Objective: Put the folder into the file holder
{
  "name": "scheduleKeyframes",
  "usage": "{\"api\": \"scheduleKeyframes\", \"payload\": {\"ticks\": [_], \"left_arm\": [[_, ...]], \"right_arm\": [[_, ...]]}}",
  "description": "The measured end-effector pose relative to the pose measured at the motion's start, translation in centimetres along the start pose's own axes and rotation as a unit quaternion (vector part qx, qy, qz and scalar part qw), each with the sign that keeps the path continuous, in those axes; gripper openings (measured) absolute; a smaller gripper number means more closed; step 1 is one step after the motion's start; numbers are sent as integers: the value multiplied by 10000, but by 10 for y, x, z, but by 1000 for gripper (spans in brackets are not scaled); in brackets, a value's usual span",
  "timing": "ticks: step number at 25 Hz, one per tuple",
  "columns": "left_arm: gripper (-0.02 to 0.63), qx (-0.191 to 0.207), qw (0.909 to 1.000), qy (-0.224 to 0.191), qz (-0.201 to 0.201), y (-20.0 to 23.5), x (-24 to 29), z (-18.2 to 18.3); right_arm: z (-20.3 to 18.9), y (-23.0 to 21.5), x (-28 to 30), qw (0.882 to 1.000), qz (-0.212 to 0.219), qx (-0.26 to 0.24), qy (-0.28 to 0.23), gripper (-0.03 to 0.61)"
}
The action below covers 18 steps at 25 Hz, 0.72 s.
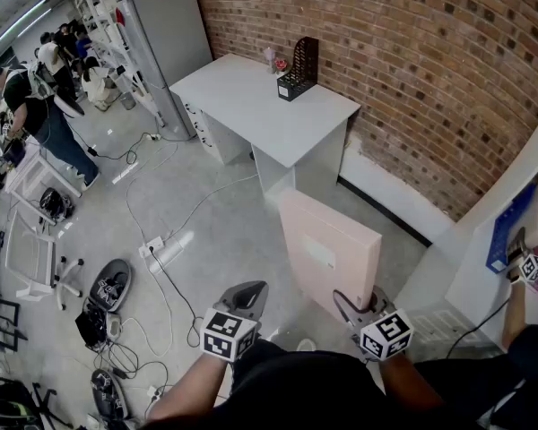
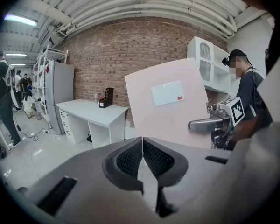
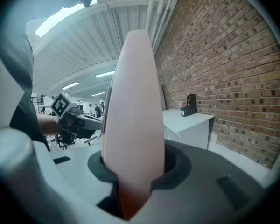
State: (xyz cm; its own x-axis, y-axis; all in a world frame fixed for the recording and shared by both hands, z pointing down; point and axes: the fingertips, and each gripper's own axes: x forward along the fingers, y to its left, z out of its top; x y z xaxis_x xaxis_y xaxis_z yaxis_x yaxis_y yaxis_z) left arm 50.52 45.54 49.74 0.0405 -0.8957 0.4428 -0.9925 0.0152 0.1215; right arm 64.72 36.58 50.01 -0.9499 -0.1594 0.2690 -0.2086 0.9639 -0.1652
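No legible text in any view. The pink folder (image 2: 170,101) carries 1 white label (image 2: 168,93) with a red mark at its lower right corner (too small to read). The 2 marker cubes (image 1: 229,336) (image 1: 386,334) below the folder show square patterns only.
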Motion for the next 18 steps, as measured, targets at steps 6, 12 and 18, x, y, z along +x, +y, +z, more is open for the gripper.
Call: {"api": "scheduleKeyframes", "payload": {"ticks": [6,12,18], "left_arm": [[6,57,9999,-66,53,4,3,6],[6,46,9999,-90,98,7,2,8],[5,68,9999,-2,86,3,6,0]], "right_arm": [[0,-5,3,10000,-29,51,-70,146],[2,-3,4,9999,-17,56,-107,150],[0,-2,8,10000,-2,61,-54,166]]}}
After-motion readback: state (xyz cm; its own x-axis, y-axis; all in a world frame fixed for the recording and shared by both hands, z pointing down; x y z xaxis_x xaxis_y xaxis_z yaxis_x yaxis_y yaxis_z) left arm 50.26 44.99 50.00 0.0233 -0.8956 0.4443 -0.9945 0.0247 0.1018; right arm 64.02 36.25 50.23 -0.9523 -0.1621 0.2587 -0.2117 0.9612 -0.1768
